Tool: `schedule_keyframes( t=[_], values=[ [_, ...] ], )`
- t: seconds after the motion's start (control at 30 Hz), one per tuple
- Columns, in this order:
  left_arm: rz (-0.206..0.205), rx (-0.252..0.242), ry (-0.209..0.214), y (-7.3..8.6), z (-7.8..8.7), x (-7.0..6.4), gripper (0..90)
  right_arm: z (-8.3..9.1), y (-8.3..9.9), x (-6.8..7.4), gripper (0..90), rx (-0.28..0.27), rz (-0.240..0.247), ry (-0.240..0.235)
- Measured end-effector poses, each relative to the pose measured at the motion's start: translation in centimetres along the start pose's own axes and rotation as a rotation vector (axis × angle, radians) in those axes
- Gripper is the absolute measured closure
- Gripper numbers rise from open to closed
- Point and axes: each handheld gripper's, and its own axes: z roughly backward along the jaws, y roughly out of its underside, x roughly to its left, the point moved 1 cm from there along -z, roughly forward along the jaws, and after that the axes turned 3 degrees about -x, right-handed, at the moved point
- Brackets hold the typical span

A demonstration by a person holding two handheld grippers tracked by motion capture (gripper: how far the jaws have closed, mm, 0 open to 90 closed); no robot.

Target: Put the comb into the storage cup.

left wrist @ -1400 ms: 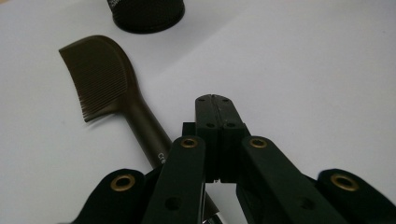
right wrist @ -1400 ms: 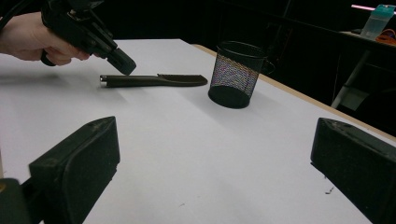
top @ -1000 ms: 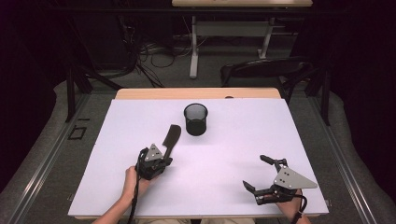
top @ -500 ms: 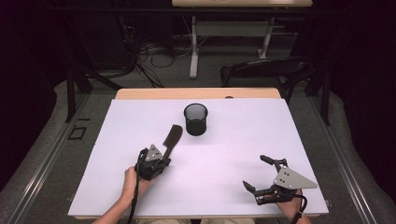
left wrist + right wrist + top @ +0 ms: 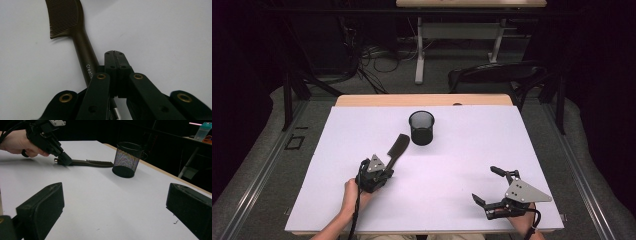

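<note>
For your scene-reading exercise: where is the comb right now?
In the high view the comb lies left of centre on the white table, its handle at the left gripper, its teeth near the mesh cup.

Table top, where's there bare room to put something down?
Free: the wide stretch of table between the mesh cup and right gripper, plus the far-left corner. Crowded: around the comb, left gripper and cup.

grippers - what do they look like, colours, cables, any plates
Both are black two-jaw tools. The left gripper and right gripper each carry a grey three-cornered plate on top and trail a black cable. Brass-coloured rivets dot the left one's linkage. The forearms are bare, with no sleeves in view.
</note>
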Motion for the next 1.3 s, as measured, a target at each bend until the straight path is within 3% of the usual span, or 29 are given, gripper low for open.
schedule_keyframes(
  t=[0.4,0.43,0.63,0.67,0.7,0.77,0.8,1.07,1.3],
  values=[
    [0.008,-0.005,-0.008,0.0,0.0,0.0,90.0,0.1,0.0,0.0,1.0,-0.001,-0.001,-0.001],
    [0.008,-0.013,-0.006,-0.1,0.1,0.0,87.7,0.0,0.0,0.0,1.0,-0.004,-0.002,-0.004],
    [0.018,-0.039,-0.031,-0.7,0.6,-0.2,49.8,0.0,0.0,0.0,1.0,-0.003,-0.002,-0.003],
    [0.016,-0.039,-0.041,-0.9,0.7,-0.2,49.8,0.0,0.0,0.0,1.0,0.004,-0.002,-0.003],
    [0.015,-0.042,-0.046,-1.0,0.8,-0.2,42.4,0.0,0.0,0.0,1.0,0.002,-0.002,-0.004],
    [0.017,-0.043,-0.052,-1.1,0.8,-0.1,38.6,0.0,0.0,0.0,1.0,0.004,-0.001,-0.004],
    [0.023,-0.047,-0.055,-1.2,0.8,-0.1,32.4,0.0,0.0,0.0,1.1,-0.001,-0.001,-0.003],
    [0.027,-0.040,-0.060,-1.8,1.0,0.3,19.5,0.0,0.0,0.0,1.1,0.003,-0.003,-0.001],
    [0.035,-0.004,-0.066,-2.4,1.4,0.6,15.0,0.0,0.0,0.0,1.1,0.001,-0.012,0.003]
  ],
)
